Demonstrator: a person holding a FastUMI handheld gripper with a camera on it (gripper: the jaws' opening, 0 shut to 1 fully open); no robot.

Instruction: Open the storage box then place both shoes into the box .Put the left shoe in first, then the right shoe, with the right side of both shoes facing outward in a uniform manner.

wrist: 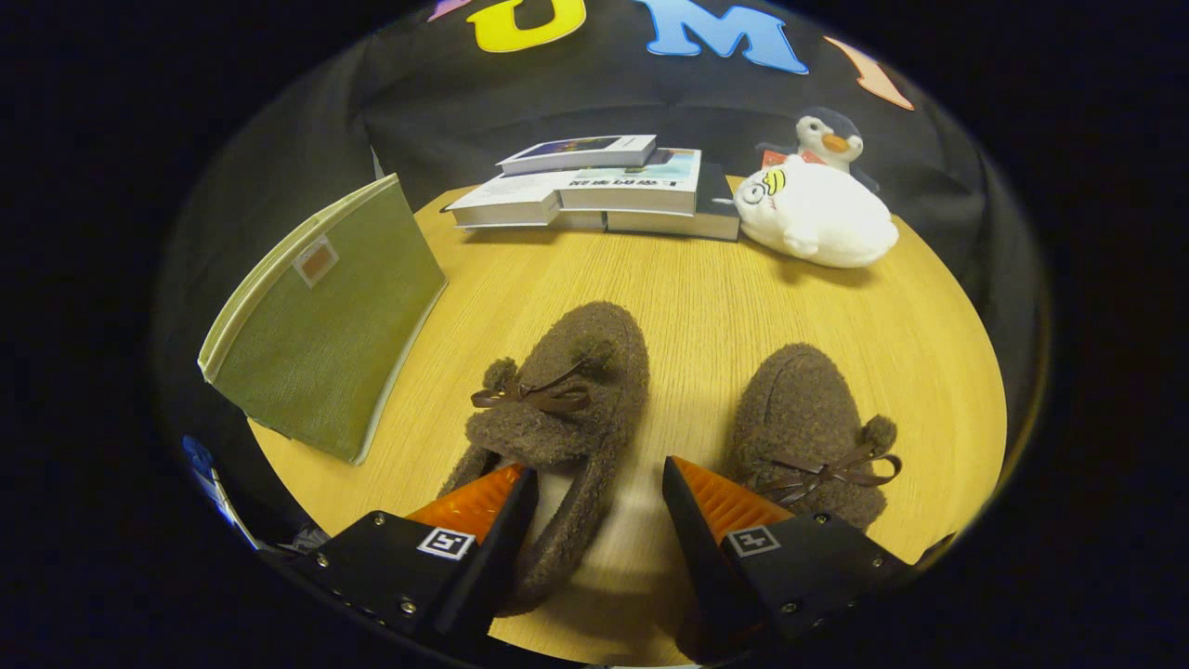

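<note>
Two brown fuzzy shoes with dark bow laces lie on the wooden table [706,288], toes pointing away from me. The shoe on the left [567,390] reaches back between my fingers. My gripper [597,469] is open; one finger sits over that shoe's opening and the other stands outside its side wall, with bare table showing between that finger and the wall. The other shoe [808,418] lies just beyond the outer finger, apart from it. The green fabric storage box [325,325] stands to the left of the shoes, its pale-trimmed lid down.
A stack of books [604,186] lies at the table's far edge. Beside the books rests a white plush seal [817,218], with a penguin toy [829,137] behind it. Bare wood stretches between the shoes and the books.
</note>
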